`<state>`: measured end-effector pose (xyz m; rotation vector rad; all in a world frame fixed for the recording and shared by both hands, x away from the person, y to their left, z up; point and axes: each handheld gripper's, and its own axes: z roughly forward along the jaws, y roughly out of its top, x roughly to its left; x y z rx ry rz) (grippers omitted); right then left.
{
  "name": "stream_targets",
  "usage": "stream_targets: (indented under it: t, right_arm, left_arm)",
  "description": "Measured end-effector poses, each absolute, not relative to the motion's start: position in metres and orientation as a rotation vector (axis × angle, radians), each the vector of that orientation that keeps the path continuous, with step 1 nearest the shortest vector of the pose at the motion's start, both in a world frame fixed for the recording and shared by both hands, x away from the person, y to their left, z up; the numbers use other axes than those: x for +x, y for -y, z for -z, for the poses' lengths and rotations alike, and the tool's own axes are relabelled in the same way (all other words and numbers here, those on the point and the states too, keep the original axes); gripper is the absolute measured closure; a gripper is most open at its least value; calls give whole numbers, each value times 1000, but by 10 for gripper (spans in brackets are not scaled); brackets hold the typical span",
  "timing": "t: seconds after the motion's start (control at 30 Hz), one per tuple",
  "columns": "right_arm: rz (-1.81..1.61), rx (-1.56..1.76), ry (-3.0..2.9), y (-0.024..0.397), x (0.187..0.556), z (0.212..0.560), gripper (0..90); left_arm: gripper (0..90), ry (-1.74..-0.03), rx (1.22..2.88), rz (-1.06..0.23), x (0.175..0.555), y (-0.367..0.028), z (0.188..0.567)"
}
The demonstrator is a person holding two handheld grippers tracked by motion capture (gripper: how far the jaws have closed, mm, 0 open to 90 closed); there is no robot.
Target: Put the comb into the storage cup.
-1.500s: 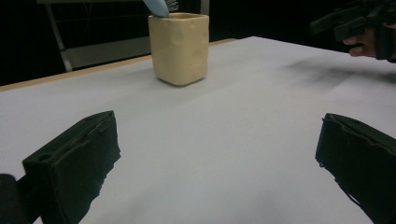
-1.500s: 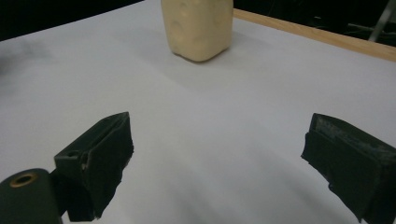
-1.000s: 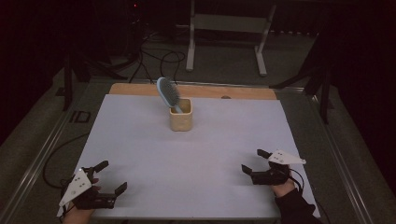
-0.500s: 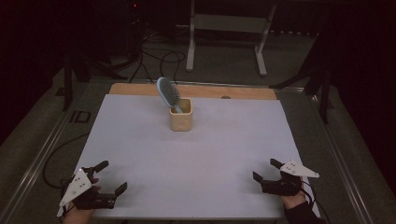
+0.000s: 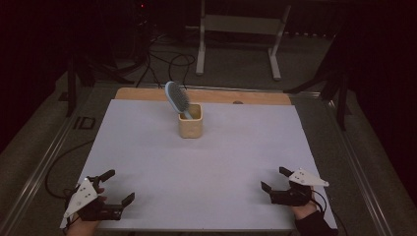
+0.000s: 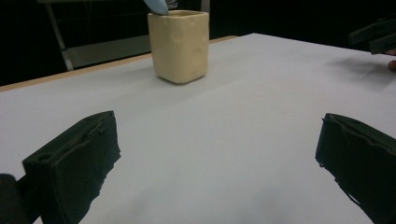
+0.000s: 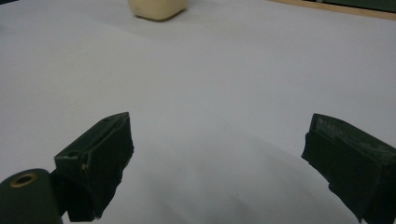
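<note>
A pale-blue hairbrush [image 5: 176, 98] leans in a cream cup [image 5: 190, 121], upper centre; white worktop [image 5: 147, 147], dark room; both grippers' fingers gape empty.

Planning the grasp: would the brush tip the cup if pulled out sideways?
Probably. The brush leans left, its head well above the small cup, so a sideways pull could lever the cup over. The cup looks squat and flat-based, so lifting straight up seems safer.

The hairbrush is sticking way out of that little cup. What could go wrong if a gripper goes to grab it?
The hairbrush leans to one side in the small cup, with its head well above the rim. A sideways pull could tip the cup over. Both the left gripper and the right gripper are open, far away at the near edge of the table, so a hurried reach might bump the cup.
</note>
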<state>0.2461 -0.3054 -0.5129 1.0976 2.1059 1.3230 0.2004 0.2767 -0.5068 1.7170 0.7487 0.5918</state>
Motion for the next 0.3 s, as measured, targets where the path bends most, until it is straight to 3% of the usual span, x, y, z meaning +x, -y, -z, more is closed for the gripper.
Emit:
stream_targets:
  t: [0.3]
  right_arm:
    - [-1320,1093,-2108,305,247,512,77]
  left_arm:
    - [0,-747,1719,-594,200,-277,507]
